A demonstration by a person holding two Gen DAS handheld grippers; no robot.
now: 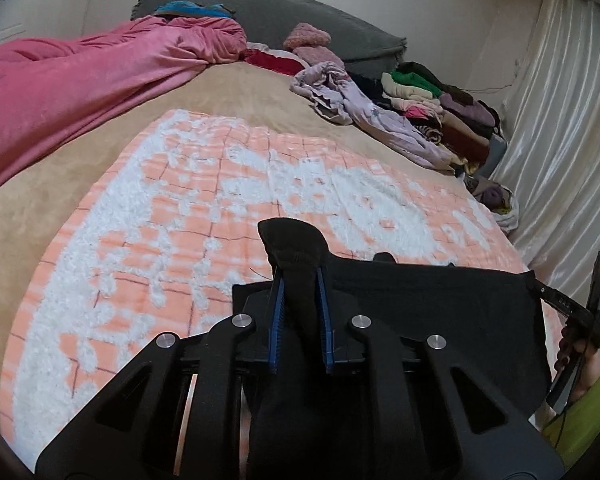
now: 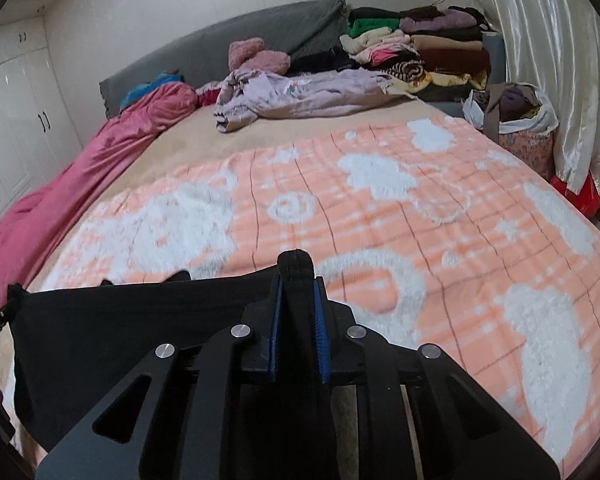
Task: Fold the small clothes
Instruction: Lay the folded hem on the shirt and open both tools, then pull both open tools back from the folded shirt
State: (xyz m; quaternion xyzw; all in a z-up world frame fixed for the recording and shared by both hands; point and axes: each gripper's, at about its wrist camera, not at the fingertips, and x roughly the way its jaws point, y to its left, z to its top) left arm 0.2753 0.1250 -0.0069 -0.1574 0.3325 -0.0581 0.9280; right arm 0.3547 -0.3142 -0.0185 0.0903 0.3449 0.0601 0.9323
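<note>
2 grippers | L + R clamped on black garment | no legible txt

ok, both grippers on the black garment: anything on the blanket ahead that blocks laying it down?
Nothing visible. Left gripper and right gripper each pinch a bunch of the black garment. The peach blanket ahead is bare; the clothes pile sits far back by the headboard.
</note>
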